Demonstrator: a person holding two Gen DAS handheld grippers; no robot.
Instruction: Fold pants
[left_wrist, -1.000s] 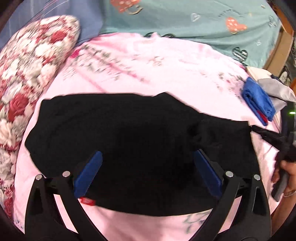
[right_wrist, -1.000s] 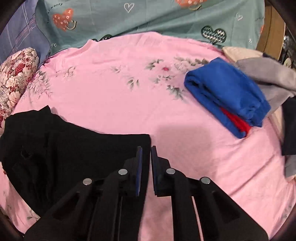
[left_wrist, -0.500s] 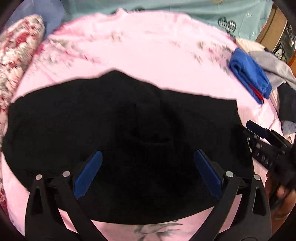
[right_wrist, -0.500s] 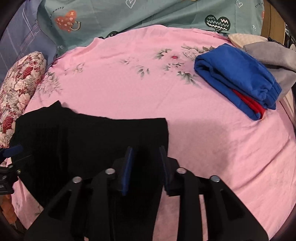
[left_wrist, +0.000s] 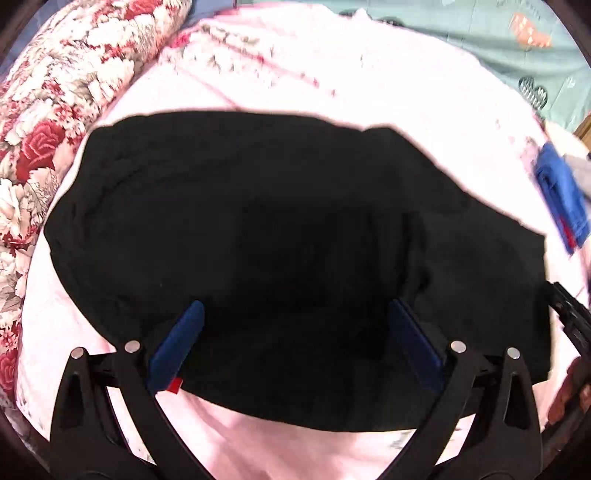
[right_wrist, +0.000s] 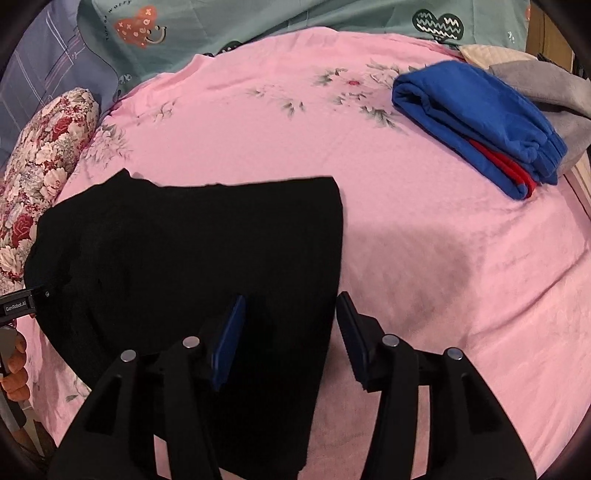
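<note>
**Q:** Where do your tools stand?

**A:** My right hand-held gripper (right_wrist: 290, 332) hangs over the bed with its jaws parted and nothing pinched; the right-hand edge of the black pants (right_wrist: 192, 266) runs between the pads, loose. My left hand-held gripper (left_wrist: 295, 343) is spread wide above the middle of the same cloth, also released, its blue pads (left_wrist: 177, 343) hovering over the fabric or just brushing it. I cannot tell which.

**Q:** And the pants themselves?

**A:** They lie flattened on the pink floral bedsheet (right_wrist: 424, 258), a dark slab with a small peak along the far edge. A rose-patterned pillow (right_wrist: 44, 166) sits just beside their left end. Well apart, at the right, a folded blue garment (right_wrist: 472, 122) with a red layer inside rests against a grey one (right_wrist: 546, 88).

**Q:** What could go wrong from here?

**A:** As I judge it, the next fold depends on catching every layer at once. Black on black hides the edges, so a pad may bite only the top layer and the under layer will drag, leaving a skewed fold. The sheet is soft too; a low pinch could gather pink cloth with the pants. And if my two hands lift unevenly, the flattened shape will slump toward the pillow.
</note>
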